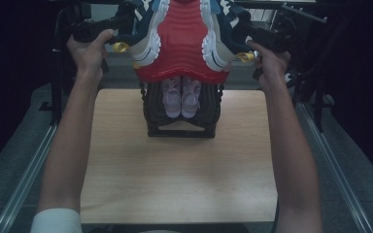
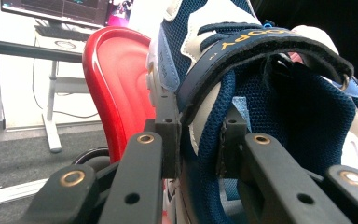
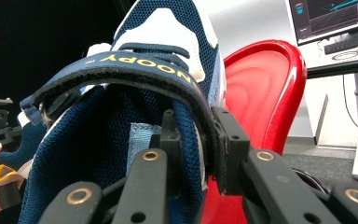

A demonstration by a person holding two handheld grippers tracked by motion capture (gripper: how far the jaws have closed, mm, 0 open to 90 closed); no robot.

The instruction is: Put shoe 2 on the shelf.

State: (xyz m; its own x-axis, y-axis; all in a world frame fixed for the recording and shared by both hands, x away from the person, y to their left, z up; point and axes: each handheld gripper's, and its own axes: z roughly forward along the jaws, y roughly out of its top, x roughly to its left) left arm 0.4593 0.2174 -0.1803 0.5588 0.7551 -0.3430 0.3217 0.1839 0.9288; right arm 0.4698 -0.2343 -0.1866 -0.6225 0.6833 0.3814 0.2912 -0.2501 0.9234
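grippers clamped on 2 shoes [image 1: 183, 36], lifted, table [image 1: 175, 170] below

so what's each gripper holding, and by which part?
Left gripper clamps the side wall of one navy sneaker at its opening. Right gripper clamps the other sneaker the same way.

Bare tabletop [image 1: 175, 179] before shoe rack [image 1: 182, 127]
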